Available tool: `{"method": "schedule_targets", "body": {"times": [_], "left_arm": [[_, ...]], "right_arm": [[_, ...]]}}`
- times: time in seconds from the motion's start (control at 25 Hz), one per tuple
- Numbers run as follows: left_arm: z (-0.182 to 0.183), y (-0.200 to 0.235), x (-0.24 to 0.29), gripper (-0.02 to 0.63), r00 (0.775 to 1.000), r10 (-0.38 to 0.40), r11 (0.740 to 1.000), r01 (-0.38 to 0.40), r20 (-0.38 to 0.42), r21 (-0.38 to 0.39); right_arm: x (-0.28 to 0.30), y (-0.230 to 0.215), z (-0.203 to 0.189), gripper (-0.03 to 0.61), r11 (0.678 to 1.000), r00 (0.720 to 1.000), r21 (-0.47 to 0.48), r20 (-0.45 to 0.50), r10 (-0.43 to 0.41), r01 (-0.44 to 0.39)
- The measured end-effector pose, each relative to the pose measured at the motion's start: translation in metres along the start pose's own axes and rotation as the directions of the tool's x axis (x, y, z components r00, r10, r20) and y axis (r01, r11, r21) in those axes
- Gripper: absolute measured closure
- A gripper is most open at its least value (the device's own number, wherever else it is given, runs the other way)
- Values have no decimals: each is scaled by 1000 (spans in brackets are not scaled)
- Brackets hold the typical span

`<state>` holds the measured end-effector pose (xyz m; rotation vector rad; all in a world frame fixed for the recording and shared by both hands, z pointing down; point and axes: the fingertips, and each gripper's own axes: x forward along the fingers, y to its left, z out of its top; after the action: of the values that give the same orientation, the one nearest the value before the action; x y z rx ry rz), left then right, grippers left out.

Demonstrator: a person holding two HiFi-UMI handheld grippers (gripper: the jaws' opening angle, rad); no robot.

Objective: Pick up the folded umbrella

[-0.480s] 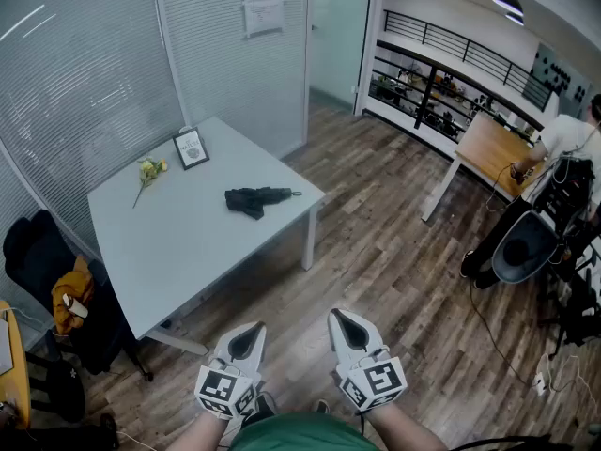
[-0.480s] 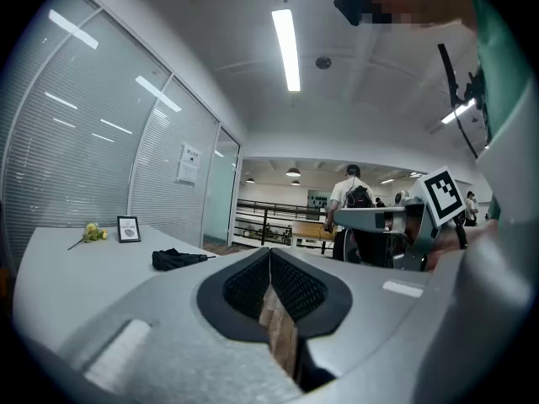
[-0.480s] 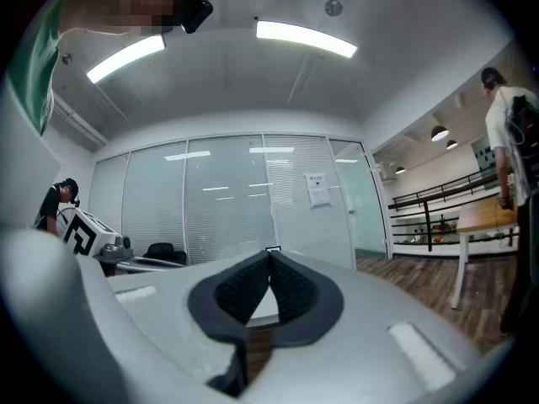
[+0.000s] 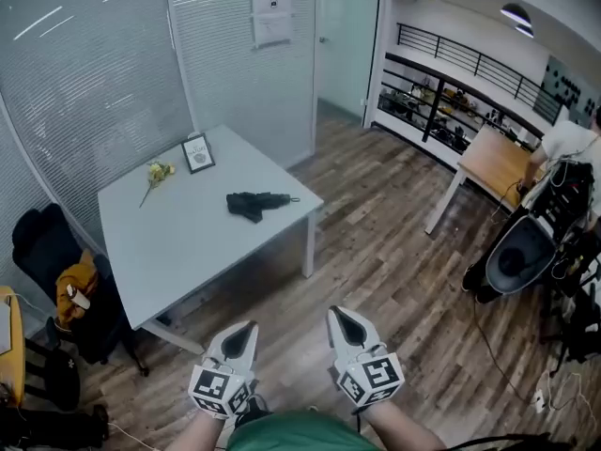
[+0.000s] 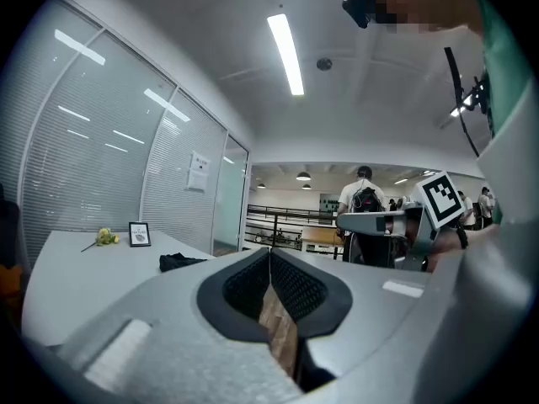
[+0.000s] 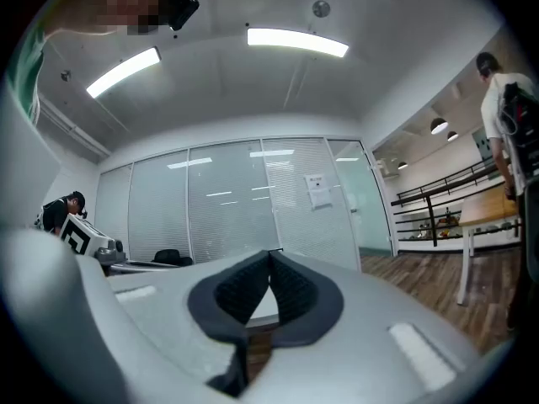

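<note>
left gripper (image 4: 246,329) and right gripper (image 4: 342,316): jaws together on both, nothing held, well short of the table (image 4: 178,252). folded umbrella (image 4: 254,202) lies flat near the table's far-right edge, untouched. risk: arriving with jaws unopened would likely shove it over that edge; a pinch on loose fabric alone may slip.
</note>
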<state>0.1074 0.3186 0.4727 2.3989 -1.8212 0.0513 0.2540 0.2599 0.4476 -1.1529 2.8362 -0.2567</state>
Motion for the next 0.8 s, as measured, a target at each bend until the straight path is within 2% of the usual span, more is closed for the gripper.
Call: {"method": "schedule_targets", "body": {"times": [0.24,0.48,0.8], "left_arm": [[8,7,-9,600,997,80,997,-80,20,13],[17,54,-8,600,985,167,986,-168,39,24],[20,114,44,600,990,131,991,-131,54,1]], "right_arm": [[-5,-11,3,575,1000,1000,-12,14,25,-25],[11,-19,0,575,1000,1000,-23,4,17,-17],[70,-36,-9,575,998,999,-44,-31,-45,44]]}}
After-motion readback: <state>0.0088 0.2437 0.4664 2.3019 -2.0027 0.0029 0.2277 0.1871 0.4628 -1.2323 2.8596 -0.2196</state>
